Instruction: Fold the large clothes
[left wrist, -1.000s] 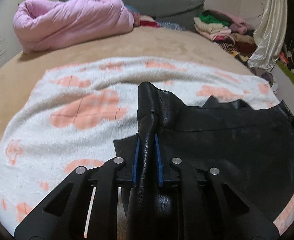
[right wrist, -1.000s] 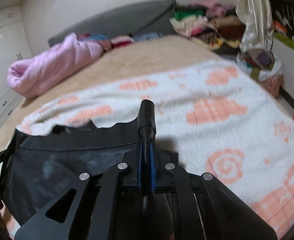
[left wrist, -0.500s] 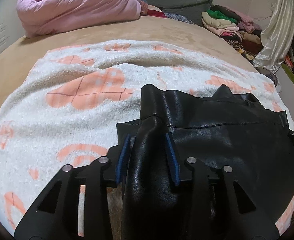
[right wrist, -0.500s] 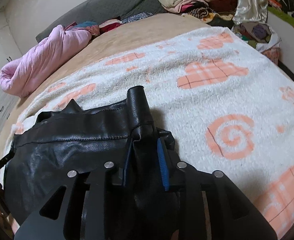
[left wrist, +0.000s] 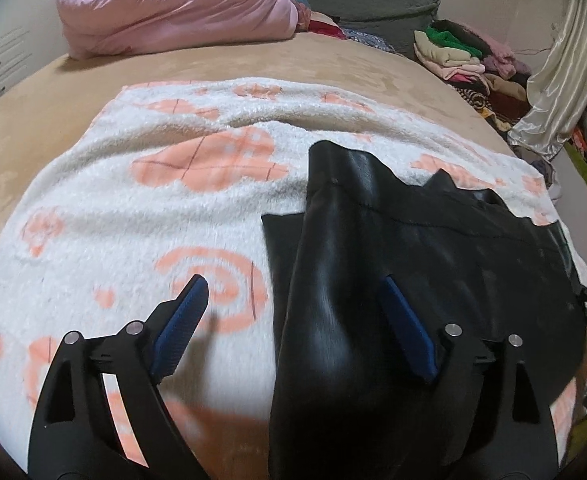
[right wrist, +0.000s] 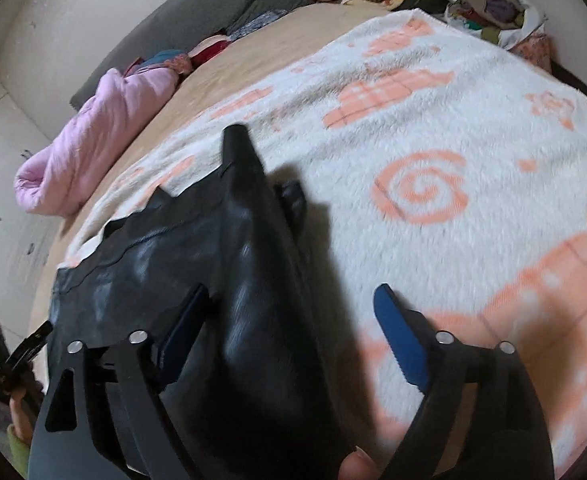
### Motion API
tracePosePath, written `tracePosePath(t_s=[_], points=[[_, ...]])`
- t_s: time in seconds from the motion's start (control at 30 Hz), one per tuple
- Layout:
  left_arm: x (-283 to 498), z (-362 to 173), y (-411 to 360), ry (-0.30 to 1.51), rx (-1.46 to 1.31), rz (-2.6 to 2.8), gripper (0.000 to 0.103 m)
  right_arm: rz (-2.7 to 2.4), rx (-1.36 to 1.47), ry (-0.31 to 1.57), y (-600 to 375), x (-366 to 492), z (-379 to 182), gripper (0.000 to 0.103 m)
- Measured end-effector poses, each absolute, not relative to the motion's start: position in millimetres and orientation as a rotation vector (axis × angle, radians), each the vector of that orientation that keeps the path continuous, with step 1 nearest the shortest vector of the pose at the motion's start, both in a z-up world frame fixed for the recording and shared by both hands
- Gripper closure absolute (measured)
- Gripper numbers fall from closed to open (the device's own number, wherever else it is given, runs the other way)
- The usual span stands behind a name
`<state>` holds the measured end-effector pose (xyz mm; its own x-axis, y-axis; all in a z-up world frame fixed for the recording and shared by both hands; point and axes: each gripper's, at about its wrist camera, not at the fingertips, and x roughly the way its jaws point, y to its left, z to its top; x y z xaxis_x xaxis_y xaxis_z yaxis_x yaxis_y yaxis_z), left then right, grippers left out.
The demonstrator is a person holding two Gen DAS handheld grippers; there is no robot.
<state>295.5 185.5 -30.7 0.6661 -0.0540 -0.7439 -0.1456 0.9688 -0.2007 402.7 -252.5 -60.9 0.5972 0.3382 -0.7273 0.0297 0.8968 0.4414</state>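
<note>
1. Black leather garment lies spread on the white-and-peach blanket, toward the blanket's near edge; the blanket sits on the tan bed.
2. Left hand-held gripper: jaws opening and already wide. A raised ridge of leather sits between them; the blue pads are clear of it. Released, not gripping.
3. Right hand-held gripper: same, jaws opening. A leather fold stands between them, the pad on the blanket side well off it, the other one close against the leather; no squeeze visible.
4. My read: this is the let-go after laying the garment on the blanket, so the fold itself isn't made yet.
5. To do it well: open fully before backing out, or a pad could drag the leather and pull the layer askew.
6. Withdraw along the finger line, away from the garment, not sideways across it.
7. The pinched ridges look stiff and stay standing; likely need pressing flat against the blanket before the next grab.
8. Re-grip at the corners, both sides level, so the edge folds square.
</note>
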Motion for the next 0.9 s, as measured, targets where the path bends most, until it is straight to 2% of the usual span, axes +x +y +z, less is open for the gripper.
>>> tracePosePath(t_s=[0.13,0.3,0.4,0.43,0.47,0.5,0.53,0.67,0.9], points=[[281,-32,190,0.863,-0.360,-0.017,0.017,0.237,0.398,0.929,-245,382,-52,0.015],[265,-46,192,0.910,-0.475,-0.086,0.017,0.298,0.390,0.976,-233,362,-59,0.015],[258,-60,189,0.942,-0.523,-0.107,0.017,0.321,0.405,0.980,-232,355,-67,0.026],[256,-64,188,0.941,-0.536,-0.108,0.017,0.327,0.422,0.976,-233,353,-69,0.033],[254,-65,186,0.932,-0.537,-0.106,0.019,0.326,0.430,0.971,-234,352,-69,0.037],[253,-65,184,0.927,-0.531,-0.103,0.026,0.328,0.438,0.970,-235,351,-69,0.047],[253,-65,180,0.931,-0.524,-0.114,0.044,0.329,0.439,0.962,-236,348,-67,0.055],[247,-57,162,0.920,-0.420,-0.081,0.062,0.322,0.438,0.949,-237,341,-63,0.065],[221,-46,156,0.932,-0.375,-0.080,0.064,0.287,0.436,0.970,-238,316,-57,0.065]])
